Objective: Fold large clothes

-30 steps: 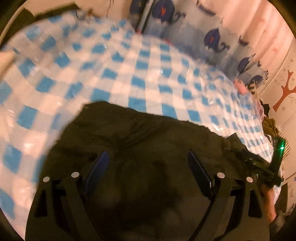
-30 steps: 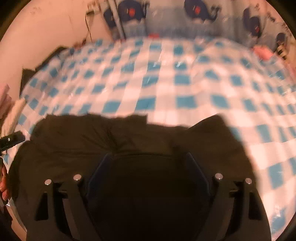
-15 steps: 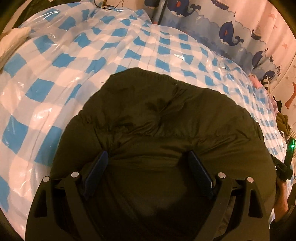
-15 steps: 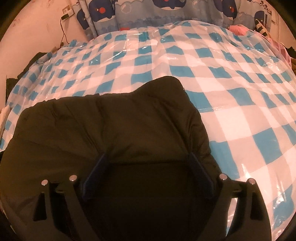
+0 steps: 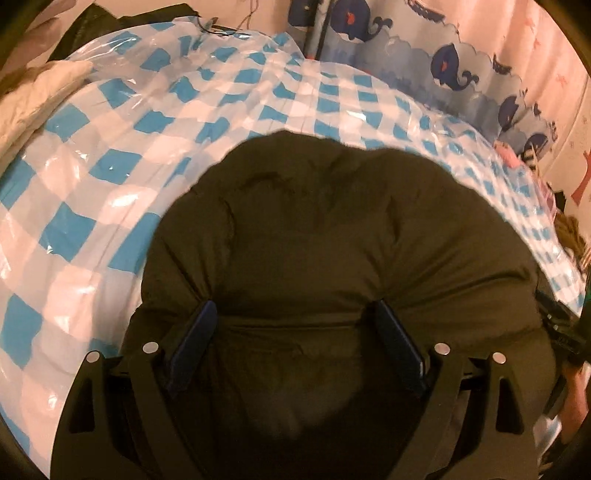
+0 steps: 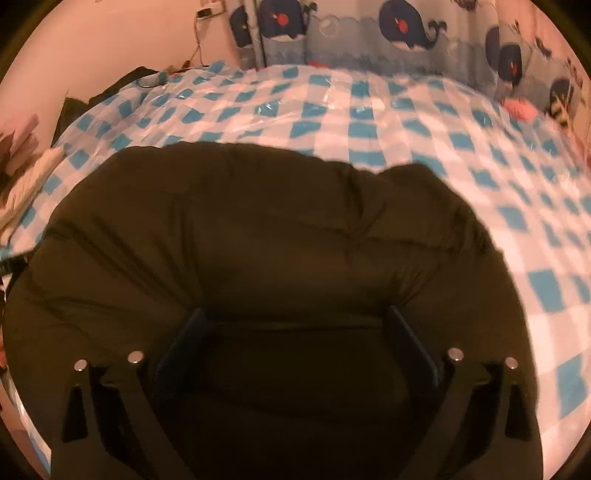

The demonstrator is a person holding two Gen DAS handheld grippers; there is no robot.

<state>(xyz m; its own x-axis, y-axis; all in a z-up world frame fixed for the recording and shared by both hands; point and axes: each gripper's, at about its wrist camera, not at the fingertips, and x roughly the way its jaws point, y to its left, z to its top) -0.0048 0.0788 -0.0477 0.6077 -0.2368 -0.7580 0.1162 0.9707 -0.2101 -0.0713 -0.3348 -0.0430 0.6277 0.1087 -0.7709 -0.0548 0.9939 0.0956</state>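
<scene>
A large dark olive padded garment (image 5: 332, 236) lies on a bed covered with a blue-and-white checked sheet under clear plastic (image 5: 110, 155). It also fills the lower part of the right wrist view (image 6: 258, 240). My left gripper (image 5: 293, 314) has its jaws wide apart, with the garment's near edge lying between and over the blue pads (image 5: 195, 332). My right gripper (image 6: 295, 321) stands the same way at the garment's near edge, its jaws wide apart, pads (image 6: 410, 339) against the fabric.
A whale-print curtain (image 6: 399, 26) hangs behind the bed. White cloth (image 5: 40, 88) lies at the bed's left edge. Pink and striped items (image 6: 524, 107) lie at the far right. The other gripper and hand (image 5: 565, 339) show at the right edge.
Both grippers have risen and pulled back over the garment, so more of it shows spread on the bed. The jaws have stayed wide apart.
</scene>
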